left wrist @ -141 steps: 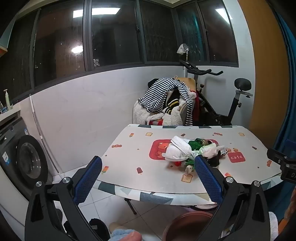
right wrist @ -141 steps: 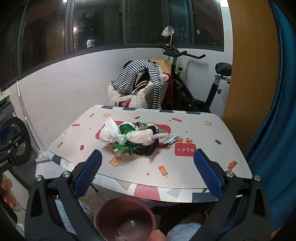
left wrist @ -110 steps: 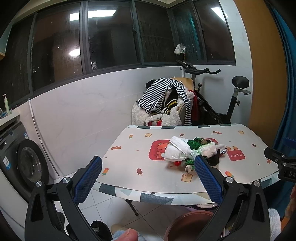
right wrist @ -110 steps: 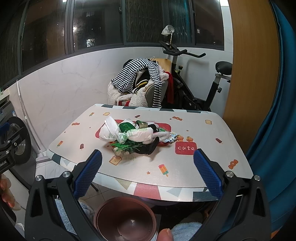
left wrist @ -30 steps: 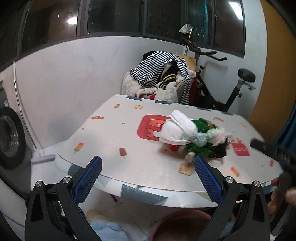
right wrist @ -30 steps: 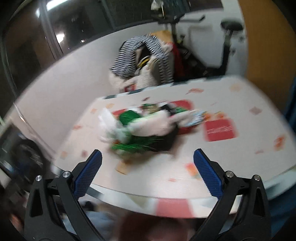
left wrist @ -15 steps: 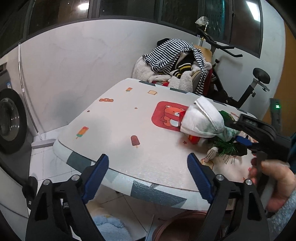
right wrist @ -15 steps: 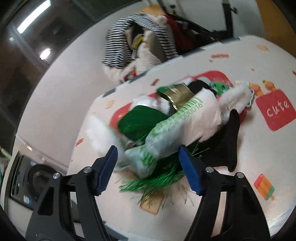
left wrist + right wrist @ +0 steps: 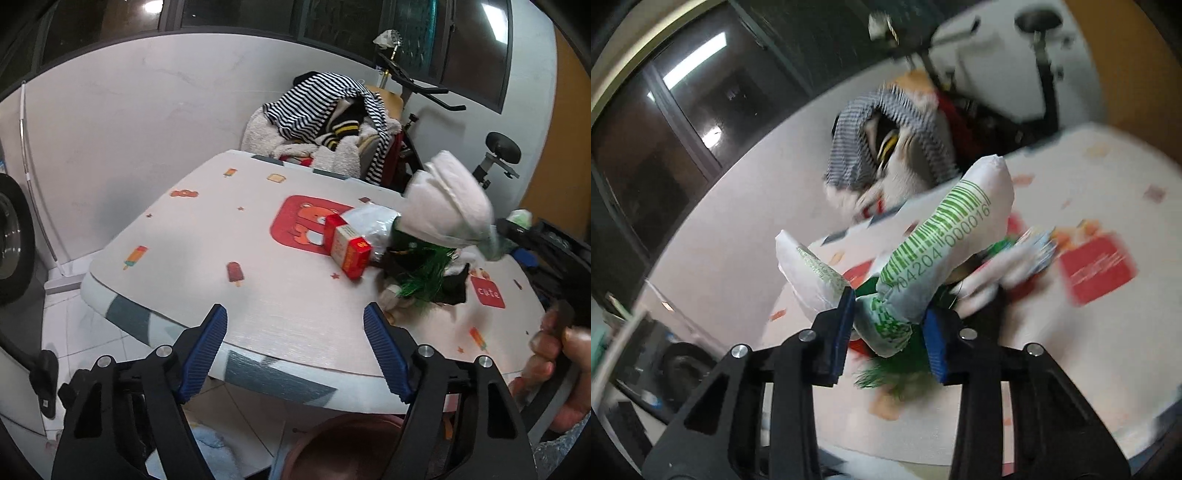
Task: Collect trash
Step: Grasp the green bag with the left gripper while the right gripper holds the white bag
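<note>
A trash pile lies on the patterned table [image 9: 207, 258]: a red box [image 9: 349, 245], a white plastic bag [image 9: 371, 221], green tinsel [image 9: 424, 273] and a black scrap [image 9: 454, 290]. My right gripper [image 9: 888, 328] has its jaws closing on a white wrapper with a green barcode [image 9: 945, 251], which fills the gap between the blue pads [image 9: 844, 325]. The left wrist view shows that wrapper [image 9: 447, 199] tilted up above the pile, its end in the right gripper [image 9: 535, 240], which a hand [image 9: 554, 354] holds. Over the table's near edge, my left gripper [image 9: 295, 347] has its jaws closing with nothing between them.
A brown bin [image 9: 343, 446] stands on the floor under the table's near edge. Behind the table is a chair heaped with striped clothes [image 9: 317, 107], with an exercise bike [image 9: 498, 155] beside it. A washing machine [image 9: 11, 236] stands at the left.
The right gripper pushed into the pile, narrowed around the white wrapper and tipped it up, uncovering the red box. The left gripper narrowed and came lower and closer to the table.
</note>
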`<state>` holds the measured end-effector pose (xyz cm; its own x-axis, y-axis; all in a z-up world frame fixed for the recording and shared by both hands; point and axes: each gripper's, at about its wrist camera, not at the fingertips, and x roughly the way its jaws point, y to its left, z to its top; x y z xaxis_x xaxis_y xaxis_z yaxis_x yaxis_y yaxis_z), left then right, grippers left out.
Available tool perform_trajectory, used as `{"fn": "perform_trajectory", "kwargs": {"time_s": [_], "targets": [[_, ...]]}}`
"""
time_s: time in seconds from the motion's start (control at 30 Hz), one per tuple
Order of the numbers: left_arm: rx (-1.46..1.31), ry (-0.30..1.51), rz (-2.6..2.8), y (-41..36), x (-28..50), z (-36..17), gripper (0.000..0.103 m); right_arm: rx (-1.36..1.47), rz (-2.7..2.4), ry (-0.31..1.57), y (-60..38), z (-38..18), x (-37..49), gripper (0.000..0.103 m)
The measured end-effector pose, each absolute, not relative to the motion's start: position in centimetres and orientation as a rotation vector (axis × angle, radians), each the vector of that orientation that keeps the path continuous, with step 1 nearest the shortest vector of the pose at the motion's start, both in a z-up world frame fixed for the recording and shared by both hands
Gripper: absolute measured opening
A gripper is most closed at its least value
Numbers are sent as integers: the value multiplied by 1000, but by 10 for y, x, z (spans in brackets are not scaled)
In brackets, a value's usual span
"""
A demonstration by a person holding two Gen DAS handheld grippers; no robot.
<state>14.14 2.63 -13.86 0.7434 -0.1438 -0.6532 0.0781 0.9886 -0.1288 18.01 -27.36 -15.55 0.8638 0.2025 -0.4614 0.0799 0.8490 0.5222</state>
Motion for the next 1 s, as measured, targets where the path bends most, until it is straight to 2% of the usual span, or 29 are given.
{"fn": "perform_trajectory", "kwargs": {"time_s": [0.13, 0.4, 0.53, 0.7, 0.77, 0.9, 0.97, 1.0], "targets": [[-130, 775, -162, 18, 149, -147, 72, 442, -86, 502, -297, -156, 147, 37], [-149, 818, -277, -30, 175, -152, 68, 535, -191, 564, -356, -191, 126, 37], [-119, 795, -370, -66, 199, -146, 62, 526, -228, 575, -369, -201, 115, 37], [15, 822, -500, -130, 242, -161, 64, 538, -231, 582, -378, -207, 104, 37], [49, 852, -488, -147, 256, -171, 68, 534, -226, 579, -376, -205, 101, 37], [98, 878, -448, -166, 276, -186, 68, 508, -228, 565, -378, -201, 97, 37], [122, 901, -436, -170, 282, -194, 50, 513, -224, 568, -378, -199, 100, 37], [115, 897, -433, -168, 282, -194, 49, 515, -220, 569, -378, -198, 99, 37]]}}
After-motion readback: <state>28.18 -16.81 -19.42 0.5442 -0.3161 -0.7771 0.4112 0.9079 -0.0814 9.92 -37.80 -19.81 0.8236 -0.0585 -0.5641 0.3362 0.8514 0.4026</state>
